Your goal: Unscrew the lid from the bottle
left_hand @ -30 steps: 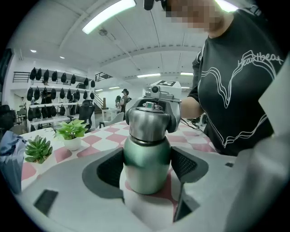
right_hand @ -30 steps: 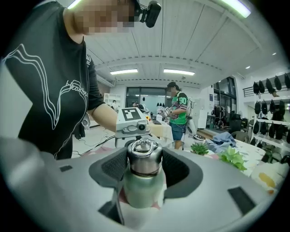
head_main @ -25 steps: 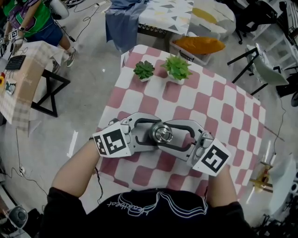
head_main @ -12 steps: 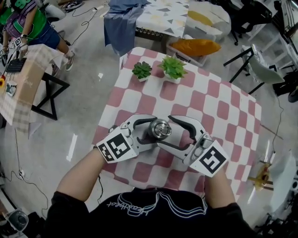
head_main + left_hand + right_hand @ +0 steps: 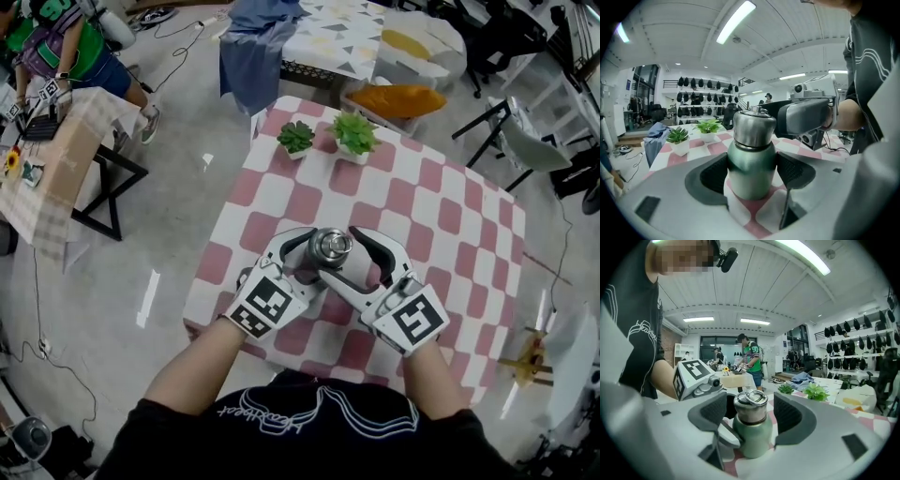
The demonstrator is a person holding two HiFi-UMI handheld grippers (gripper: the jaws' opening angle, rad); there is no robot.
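Bottle [image 5: 749,185] stands on the checkered table [image 5: 450,225], the left gripper [image 5: 751,168] clamped on its green body so it can't spin, while the right gripper [image 5: 750,411]'s jaws have just been opening, loose around the steel lid [image 5: 330,246], probably resetting for another twist.

Open checked tablecloth [image 5: 441,217] lies beyond the bottle [image 5: 330,246]; two potted plants [image 5: 354,133] stand at its far edge

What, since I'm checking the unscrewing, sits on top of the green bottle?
A silver lid with a ring handle caps the bottle; the mouth and contents beneath are covered.
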